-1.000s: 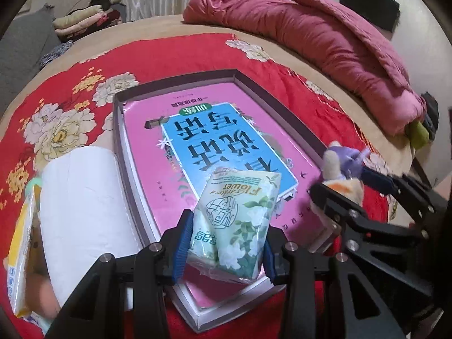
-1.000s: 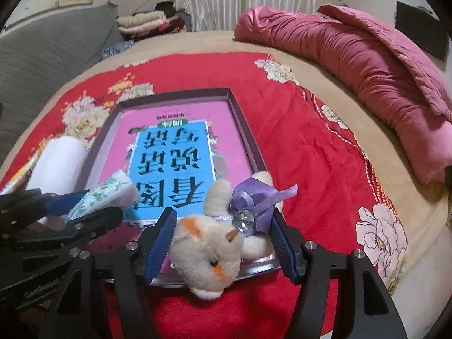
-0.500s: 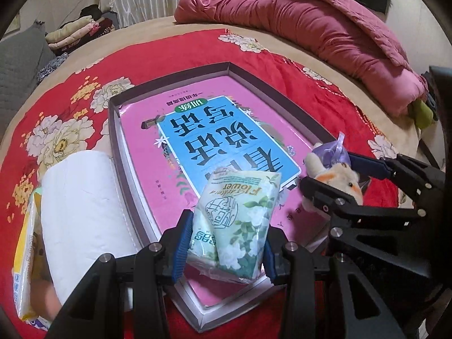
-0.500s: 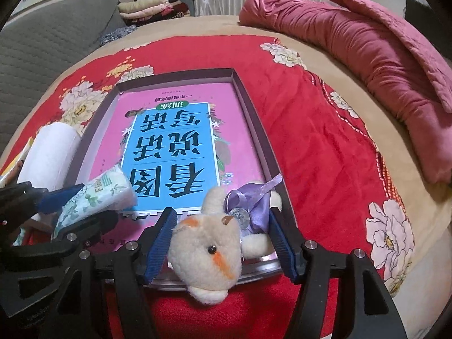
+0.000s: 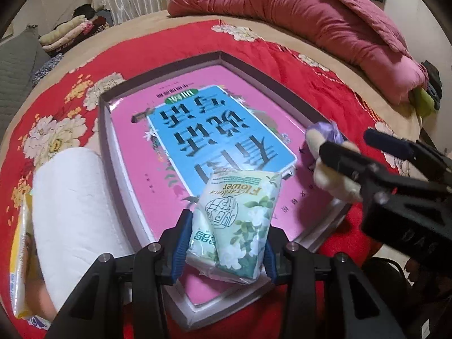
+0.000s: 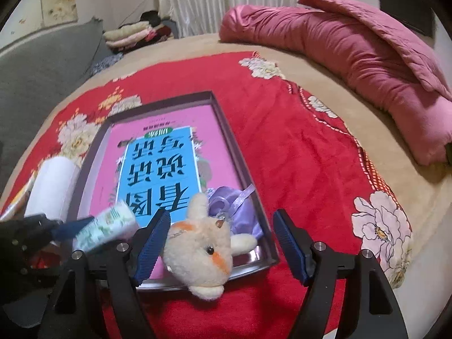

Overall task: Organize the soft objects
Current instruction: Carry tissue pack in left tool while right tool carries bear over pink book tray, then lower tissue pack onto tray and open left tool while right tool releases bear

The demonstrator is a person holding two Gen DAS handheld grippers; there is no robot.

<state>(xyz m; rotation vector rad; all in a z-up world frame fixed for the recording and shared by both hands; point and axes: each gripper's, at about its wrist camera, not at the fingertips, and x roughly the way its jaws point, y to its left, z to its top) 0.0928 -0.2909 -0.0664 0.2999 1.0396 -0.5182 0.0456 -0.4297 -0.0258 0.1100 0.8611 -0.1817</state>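
Observation:
My left gripper (image 5: 224, 244) is shut on a green-and-white tissue pack (image 5: 237, 220) and holds it over the near end of a shallow grey tray (image 5: 105, 130) lined with a pink-and-blue book (image 5: 214, 132). My right gripper (image 6: 221, 243) is open. Between its jaws a cream plush toy (image 6: 202, 251) with a purple bow (image 6: 234, 206) lies over the tray's near rim (image 6: 254, 265), touching the left pad, clear of the right one. The tissue pack also shows in the right wrist view (image 6: 104, 227).
A white paper roll (image 5: 70, 206) and a yellow packet (image 5: 19, 268) lie left of the tray on the red floral blanket (image 6: 296, 155). A rolled pink quilt (image 6: 353, 50) lies along the far right. Folded clothes (image 6: 135, 34) are stacked at the back.
My right gripper has opened and the plush toy has dropped onto the tray's near rim. My left gripper still holds the tissue pack, moved slightly over the tray.

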